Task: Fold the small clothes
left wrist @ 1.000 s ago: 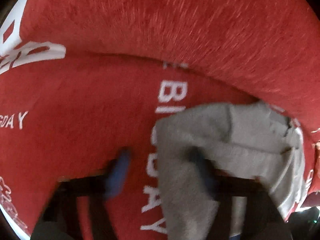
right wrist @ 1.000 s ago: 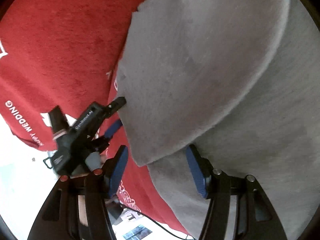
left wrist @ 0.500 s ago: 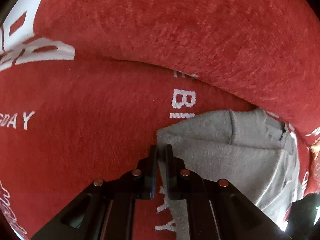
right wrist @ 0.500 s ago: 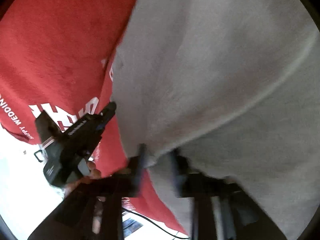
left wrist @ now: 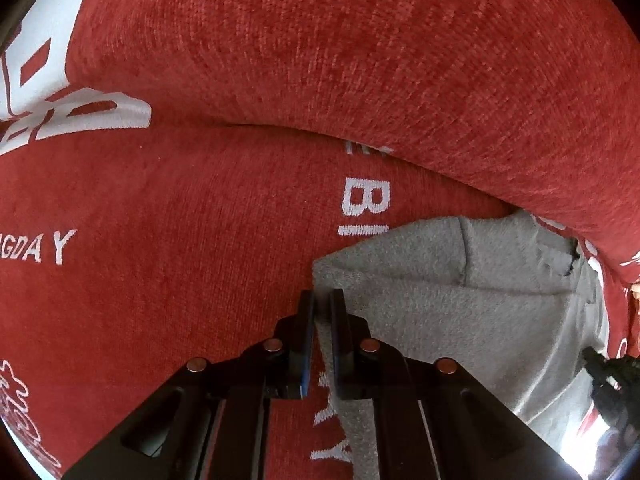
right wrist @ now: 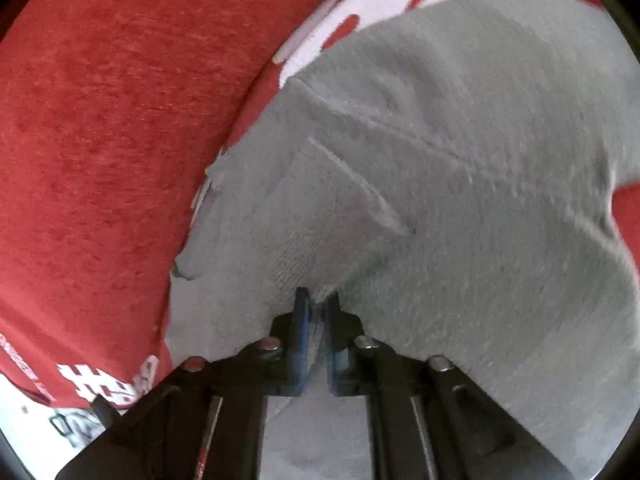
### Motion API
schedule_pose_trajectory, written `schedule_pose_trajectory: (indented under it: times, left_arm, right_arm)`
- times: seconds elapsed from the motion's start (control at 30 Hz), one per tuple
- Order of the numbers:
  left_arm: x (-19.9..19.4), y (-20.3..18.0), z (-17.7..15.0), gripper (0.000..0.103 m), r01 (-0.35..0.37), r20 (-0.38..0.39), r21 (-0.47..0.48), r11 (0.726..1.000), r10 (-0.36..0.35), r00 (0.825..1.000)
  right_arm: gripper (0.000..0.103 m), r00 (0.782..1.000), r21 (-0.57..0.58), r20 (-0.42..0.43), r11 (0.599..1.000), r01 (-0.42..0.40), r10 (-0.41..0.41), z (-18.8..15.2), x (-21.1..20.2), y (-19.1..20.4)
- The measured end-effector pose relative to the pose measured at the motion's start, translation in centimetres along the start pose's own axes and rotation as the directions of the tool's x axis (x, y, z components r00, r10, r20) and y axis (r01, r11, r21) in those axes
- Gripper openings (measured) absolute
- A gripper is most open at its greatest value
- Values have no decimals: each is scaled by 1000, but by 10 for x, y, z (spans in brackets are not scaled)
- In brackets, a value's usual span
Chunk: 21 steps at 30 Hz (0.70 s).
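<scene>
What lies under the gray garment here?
The gray garment lies on a red cloth with white lettering; part of that lettering runs under its edge, hidden. Both the left gripper and right gripper pinch its edges.

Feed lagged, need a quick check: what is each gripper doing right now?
Left gripper: closed, pinching the edge of the grey garment.
Right gripper: closed, pinching a fold of the grey garment.
</scene>
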State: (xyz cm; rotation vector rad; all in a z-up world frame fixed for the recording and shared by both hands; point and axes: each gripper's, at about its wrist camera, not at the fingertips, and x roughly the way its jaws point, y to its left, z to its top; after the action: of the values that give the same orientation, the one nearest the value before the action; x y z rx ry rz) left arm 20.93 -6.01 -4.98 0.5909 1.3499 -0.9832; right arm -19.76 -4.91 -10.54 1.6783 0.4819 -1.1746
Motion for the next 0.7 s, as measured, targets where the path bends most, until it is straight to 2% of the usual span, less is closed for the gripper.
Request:
schedule_pose_trajectory:
  times: [0.1,0.2,0.27,0.3,0.4,0.5,0.6,0.63,0.7]
  left_arm:
    - [0,-6,-2,9,-1,7,2,1000,1,1000]
    - [-1,-10,-4,10,-17,14,4,1000,17,1000]
    - [-6,-12,-5,10,-34,18,-2,999,34,999]
    - [-9,-13,-6,10,-40,15,-3,999,40,999]
    - [-24,-18,-9,10,-79,22,9,997,79,997]
    - [-49,-30,-19,10,-50,50,50,998,47,998]
    - [-67,-57,-37,10,-11,73,127,992,1,997]
    - [-66,-66,-44,10,1,62,143,990,-10,998]
    - [-58,-77,-55,10,8,29,162,987,-13,1000]
  right_arm:
    - [7,997,-89,62,995,47,-42,0,-15,4]
    - [7,996,-116,21,989,91,-90,4,-9,-13]
    - [7,996,-113,15,990,85,-84,4,-11,-20]
    - [13,995,-121,19,987,104,-103,4,-16,-19]
    - [15,973,-148,57,962,231,-225,1,-33,-19]
    - [15,972,-201,91,952,230,-216,0,-51,-13]
    - [15,973,-315,142,923,219,-182,-1,-57,8]
    - [15,971,-361,150,904,227,-184,-1,-53,17]
    - [15,975,-398,138,891,218,-176,1,-42,26]
